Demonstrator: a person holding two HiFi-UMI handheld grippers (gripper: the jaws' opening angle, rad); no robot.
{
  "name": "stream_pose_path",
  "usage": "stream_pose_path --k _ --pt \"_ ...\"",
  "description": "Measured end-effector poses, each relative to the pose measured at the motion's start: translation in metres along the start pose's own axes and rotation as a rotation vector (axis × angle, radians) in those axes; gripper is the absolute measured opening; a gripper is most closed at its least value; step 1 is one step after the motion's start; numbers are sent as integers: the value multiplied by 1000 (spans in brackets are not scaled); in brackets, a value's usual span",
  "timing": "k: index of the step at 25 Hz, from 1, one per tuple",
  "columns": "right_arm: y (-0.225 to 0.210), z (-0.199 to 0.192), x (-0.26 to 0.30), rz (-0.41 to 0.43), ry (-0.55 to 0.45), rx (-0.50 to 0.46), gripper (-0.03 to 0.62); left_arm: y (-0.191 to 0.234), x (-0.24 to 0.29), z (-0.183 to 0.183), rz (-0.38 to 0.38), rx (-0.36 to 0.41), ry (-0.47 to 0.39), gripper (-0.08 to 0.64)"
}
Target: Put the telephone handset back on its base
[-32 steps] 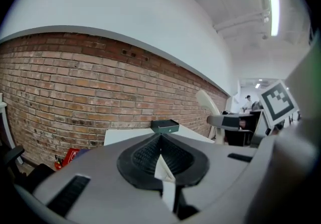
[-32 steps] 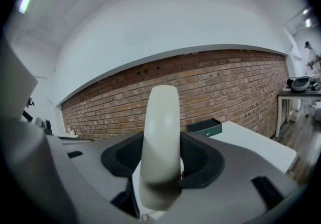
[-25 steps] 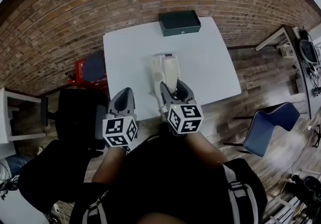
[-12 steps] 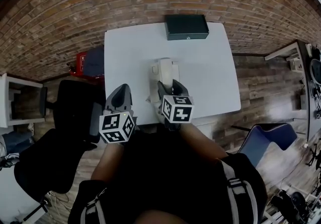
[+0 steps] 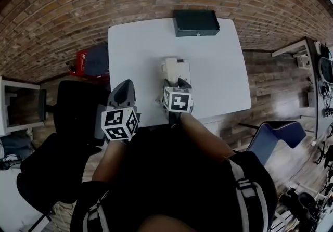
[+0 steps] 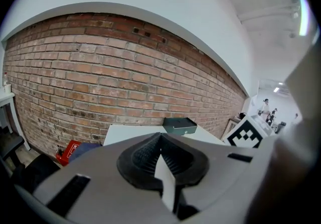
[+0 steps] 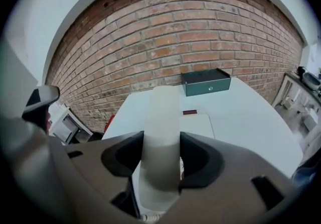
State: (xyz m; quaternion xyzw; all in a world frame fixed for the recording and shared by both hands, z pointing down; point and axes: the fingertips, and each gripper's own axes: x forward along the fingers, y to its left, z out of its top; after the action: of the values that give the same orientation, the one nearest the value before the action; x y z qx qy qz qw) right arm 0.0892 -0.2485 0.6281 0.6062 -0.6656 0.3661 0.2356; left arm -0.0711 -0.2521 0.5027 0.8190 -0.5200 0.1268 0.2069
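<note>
My right gripper (image 5: 174,84) is shut on the cream telephone handset (image 7: 161,117), which stands up lengthwise between its dark pads. In the head view that gripper hangs over the near end of the cream phone base (image 5: 176,66), in the middle of the white table (image 5: 218,69). The base (image 7: 200,122) shows behind the handset in the right gripper view, and a coiled cord peeks out below the jaws. My left gripper (image 5: 124,90) hovers at the table's near left edge, apart from the phone. Its jaws (image 6: 161,160) meet with nothing between them.
A dark green box (image 5: 196,22) sits at the table's far edge, against the brick wall. A black chair (image 5: 78,116) stands to the left, a blue chair (image 5: 273,137) to the right. A red item and a dark blue bag (image 5: 96,67) lie beside the table's left side.
My right gripper has moved forward and a little left with the handset, from near the table's front edge to over the base. The left gripper has hardly moved.
</note>
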Motion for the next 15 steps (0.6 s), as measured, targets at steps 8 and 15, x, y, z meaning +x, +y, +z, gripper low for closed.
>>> stream_pose_path --k 8,15 --pt "1 -40 52 -40 64 -54 204 23 -8 -3 19 -12 9 0" --pt "12 -41 48 -70 114 -87 204 34 -15 -6 32 -15 14 0"
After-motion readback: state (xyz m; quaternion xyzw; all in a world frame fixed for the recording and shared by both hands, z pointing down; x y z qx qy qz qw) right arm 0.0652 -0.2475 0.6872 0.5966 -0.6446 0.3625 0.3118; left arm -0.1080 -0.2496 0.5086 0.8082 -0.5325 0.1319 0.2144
